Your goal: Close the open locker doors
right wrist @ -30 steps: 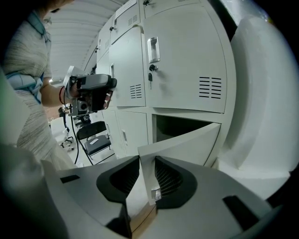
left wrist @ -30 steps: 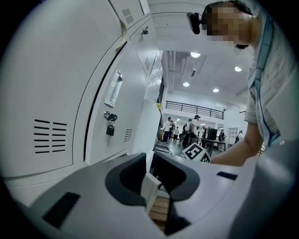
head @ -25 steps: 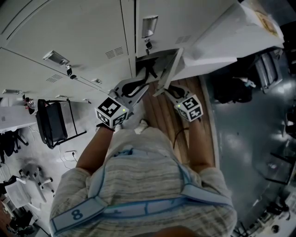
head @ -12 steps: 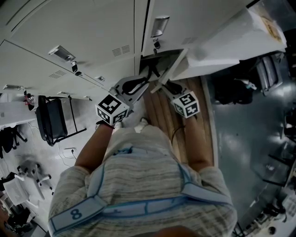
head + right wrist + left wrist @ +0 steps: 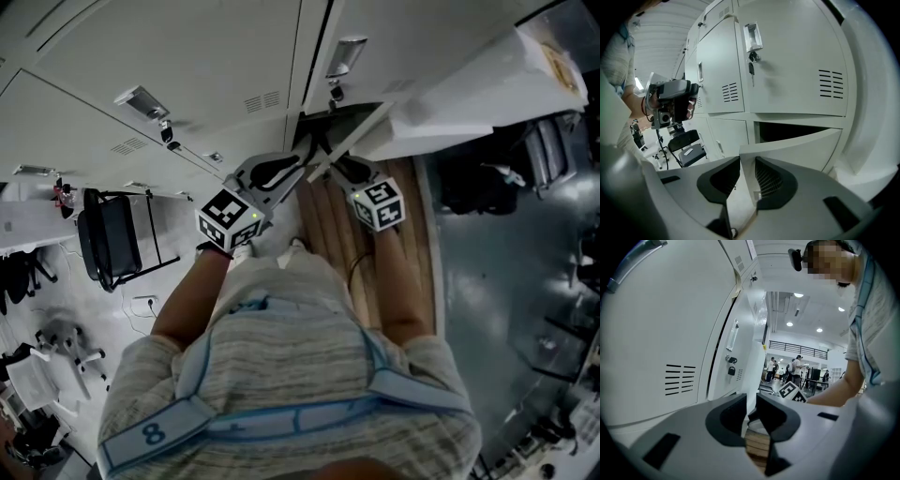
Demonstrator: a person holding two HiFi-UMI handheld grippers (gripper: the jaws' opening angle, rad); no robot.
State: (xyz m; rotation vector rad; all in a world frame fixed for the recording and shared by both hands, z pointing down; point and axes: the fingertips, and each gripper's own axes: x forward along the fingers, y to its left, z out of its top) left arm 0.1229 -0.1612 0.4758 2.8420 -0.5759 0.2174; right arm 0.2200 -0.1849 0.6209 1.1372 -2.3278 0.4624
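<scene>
Left tongs [image 5: 751,411] and right tongs [image 5: 747,173] each pinch the free edge of the open locker door [image 5: 801,149] (lower row), standing ajar.

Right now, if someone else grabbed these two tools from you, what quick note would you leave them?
Left hand-held gripper: shut on the free edge of the lower locker door.
Right hand-held gripper: shut on that same door edge.
Door: partly open, with the dark opening showing behind it. The neighbouring lockers are shut.
Done: door gripped by both.
Left: swing it flush, probably, then let go with both.
</scene>
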